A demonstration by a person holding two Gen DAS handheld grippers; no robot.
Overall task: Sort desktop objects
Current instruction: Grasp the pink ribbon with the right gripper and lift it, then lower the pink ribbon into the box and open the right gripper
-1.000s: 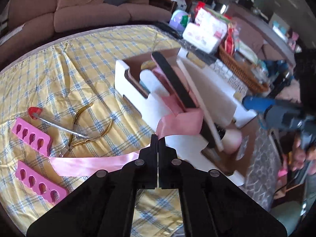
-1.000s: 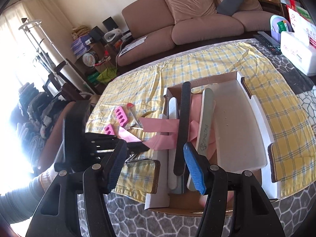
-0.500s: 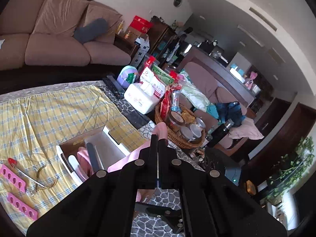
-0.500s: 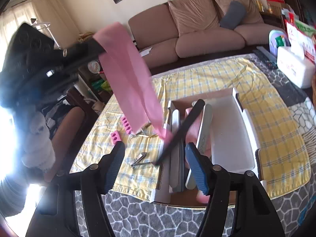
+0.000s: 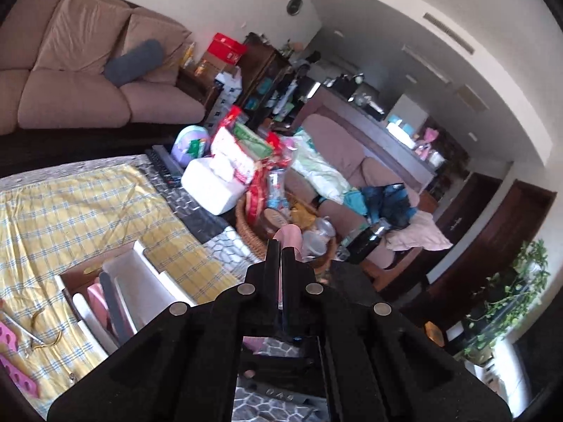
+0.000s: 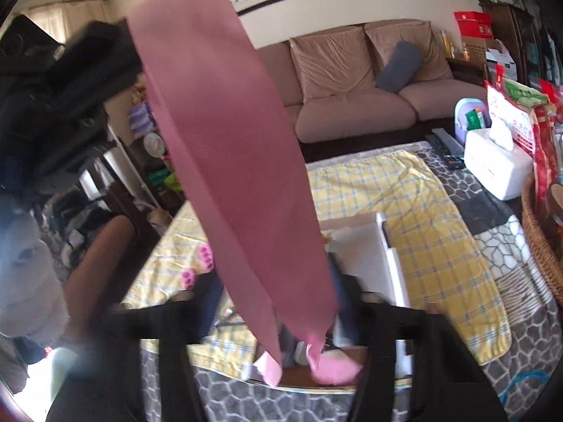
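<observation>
My left gripper (image 5: 280,249) is shut on a pink ribbon (image 5: 290,237) and holds it high above the table. In the right wrist view the ribbon (image 6: 228,161) hangs from the left gripper (image 6: 105,52) at upper left down across the white organiser box (image 6: 388,256). The box (image 5: 140,281) holds nail files and a pink item. My right gripper (image 6: 278,302) is open, its fingers (image 6: 207,302) blurred, with the ribbon's lower part between them. Pink toe separators (image 6: 206,258) and gold nippers (image 5: 42,330) lie on the yellow checked cloth (image 5: 70,211).
A white tissue box (image 6: 499,168), a wicker basket of snacks (image 5: 253,225) and a remote (image 5: 163,167) stand at the table's right side. A brown sofa (image 6: 352,88) is behind. A person's arm (image 6: 102,253) is at left.
My left gripper has lifted the pink ribbon from table height to high above the box. The ribbon now hangs down in front of the right gripper, which has moved closer under it.
</observation>
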